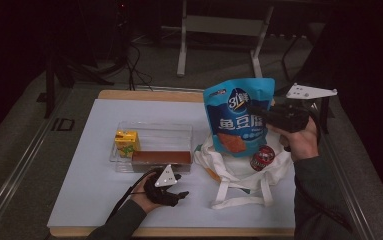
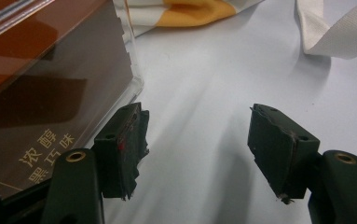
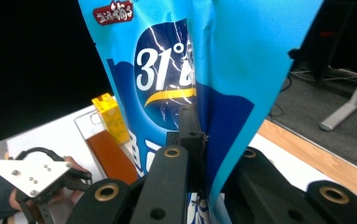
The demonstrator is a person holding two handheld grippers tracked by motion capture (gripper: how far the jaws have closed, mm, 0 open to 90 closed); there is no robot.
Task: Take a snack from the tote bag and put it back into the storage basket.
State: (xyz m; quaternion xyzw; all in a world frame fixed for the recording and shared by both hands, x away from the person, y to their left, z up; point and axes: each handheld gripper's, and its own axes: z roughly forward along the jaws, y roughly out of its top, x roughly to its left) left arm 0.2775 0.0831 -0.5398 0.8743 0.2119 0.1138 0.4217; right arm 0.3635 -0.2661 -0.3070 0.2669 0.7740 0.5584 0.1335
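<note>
Two tools: right tool [image 1: 259, 111] pinching blue snack bag [image 1: 236, 117], left tool [image 2: 197, 144] spread.

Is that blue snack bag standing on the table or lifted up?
Lifted: the right gripper pinches the blue snack bag, holding it upright above the white tote bag.

The high view is dim — the room behind falls to near black, and only the white worktop [image 1: 104, 190] catches much light. In the left gripper view the worktop is bright, with soft shadows under the tool's pads [image 2: 278, 144]. The right gripper view is sharp on the blue bag [image 3: 213, 70] — its near parts blur.
</note>
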